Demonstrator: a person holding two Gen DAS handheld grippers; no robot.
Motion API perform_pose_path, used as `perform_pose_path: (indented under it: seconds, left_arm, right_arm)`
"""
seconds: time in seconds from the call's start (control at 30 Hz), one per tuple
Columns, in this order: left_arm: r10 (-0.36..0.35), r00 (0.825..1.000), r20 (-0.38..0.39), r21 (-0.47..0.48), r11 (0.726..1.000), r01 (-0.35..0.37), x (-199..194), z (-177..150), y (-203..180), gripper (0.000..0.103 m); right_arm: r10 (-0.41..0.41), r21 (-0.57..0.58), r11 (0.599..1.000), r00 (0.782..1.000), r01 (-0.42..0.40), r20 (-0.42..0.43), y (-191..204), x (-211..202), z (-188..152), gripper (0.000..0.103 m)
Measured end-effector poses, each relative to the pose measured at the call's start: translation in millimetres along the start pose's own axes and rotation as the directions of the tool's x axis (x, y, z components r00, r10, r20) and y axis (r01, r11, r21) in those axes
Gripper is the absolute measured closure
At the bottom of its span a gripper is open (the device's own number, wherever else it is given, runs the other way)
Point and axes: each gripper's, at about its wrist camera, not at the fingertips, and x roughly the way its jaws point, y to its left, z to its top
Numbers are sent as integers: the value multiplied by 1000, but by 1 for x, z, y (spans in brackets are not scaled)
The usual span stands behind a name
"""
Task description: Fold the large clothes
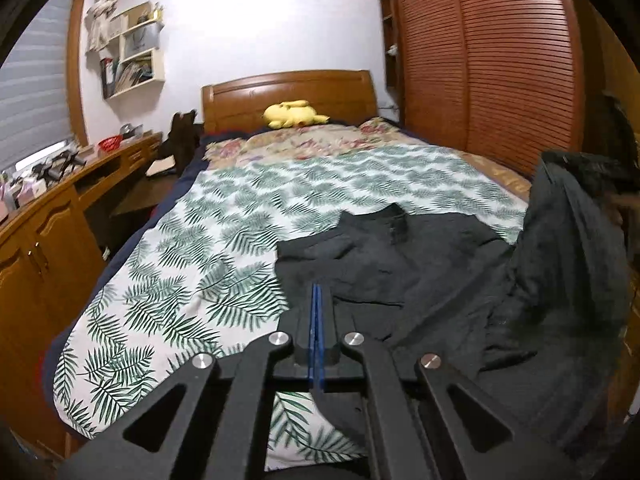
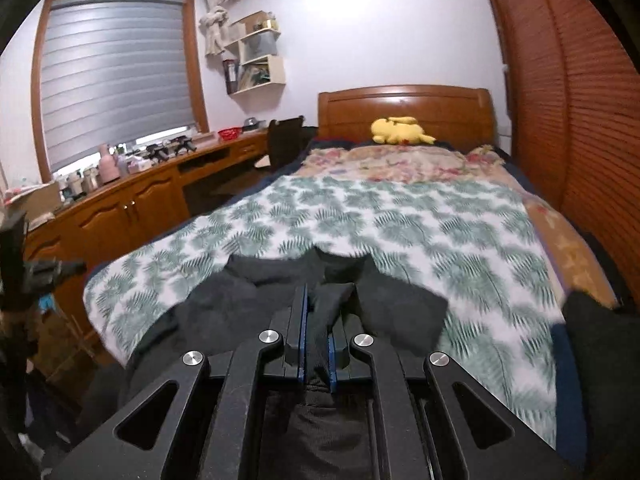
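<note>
A large black garment (image 1: 420, 264) lies crumpled on the near end of the bed, over the leaf-print cover (image 1: 224, 240). Part of it hangs lifted at the right of the left wrist view. My left gripper (image 1: 317, 292) is shut, its blue pads pressed together, over the garment's near left edge; no cloth shows between the pads. My right gripper (image 2: 318, 300) is shut on a bunched fold of the black garment (image 2: 240, 300), which runs between the pads and hangs below them.
A yellow plush toy (image 1: 294, 114) lies by the wooden headboard (image 1: 288, 92). A wooden desk with clutter (image 2: 132, 184) runs along the left wall under the window. Slatted wardrobe doors (image 1: 488, 60) stand close on the right. A dark chair (image 2: 284, 140) stands by the bed.
</note>
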Motion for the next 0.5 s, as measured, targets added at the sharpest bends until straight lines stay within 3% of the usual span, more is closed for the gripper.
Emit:
perform_pose_path:
  seconds: [0.27,0.43,0.5]
  left_arm:
    - [54,998,-21,-54,997,-55,36,4,31,103]
    - [46,998,-41,-52,998,-48,61,8,31,103]
    - [24,999,-48,-54,998,-27,70,8,27,103]
  right_arm:
    - [-113,-107,989,992,106,-62,-26,133,87,98]
    - [-241,-93,968,963,231,-117,-74,203,98,98]
    - [-306,-102,951,939,293,-158,-97,230,89,98]
